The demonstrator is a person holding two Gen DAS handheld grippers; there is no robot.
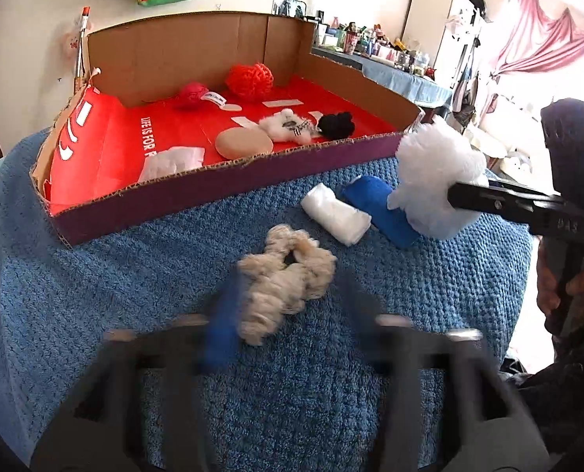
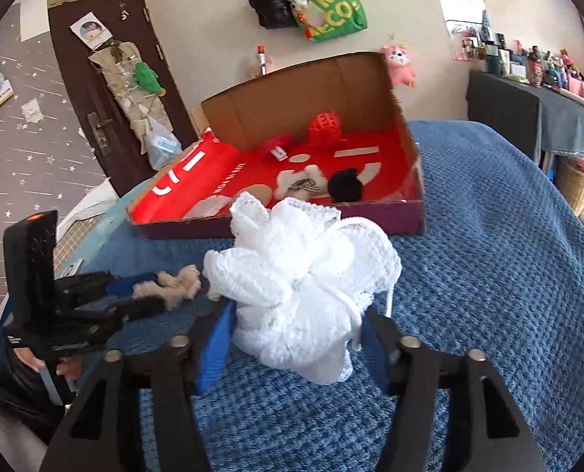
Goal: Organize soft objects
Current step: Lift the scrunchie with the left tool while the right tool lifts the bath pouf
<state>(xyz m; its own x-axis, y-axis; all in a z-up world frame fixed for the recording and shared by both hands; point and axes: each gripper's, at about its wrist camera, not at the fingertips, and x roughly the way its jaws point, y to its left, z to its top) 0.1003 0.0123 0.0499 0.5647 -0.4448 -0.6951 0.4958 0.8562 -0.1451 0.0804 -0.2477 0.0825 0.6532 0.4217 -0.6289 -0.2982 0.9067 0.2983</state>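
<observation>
My right gripper [image 2: 296, 338] is shut on a white mesh bath pouf [image 2: 303, 283] and holds it above the blue blanket, in front of the cardboard box [image 2: 414, 212]. The pouf also shows in the left wrist view [image 1: 435, 181]. My left gripper [image 1: 288, 306] is open, its blurred fingers on either side of a beige fluffy scrunchie [image 1: 288, 283] lying on the blanket; it also shows in the right wrist view [image 2: 170, 283]. A white roll [image 1: 335, 214] and a blue roll [image 1: 382, 208] lie beside it.
The red-lined box [image 1: 229, 181] holds a red pouf [image 1: 248, 74], a pink yarn ball [image 1: 191, 94], a tan sponge [image 1: 243, 143], a white fluffy toy [image 1: 288, 126], a black pompom [image 1: 337, 124] and a white cloth [image 1: 174, 161]. A cluttered shelf [image 1: 394, 63] stands behind.
</observation>
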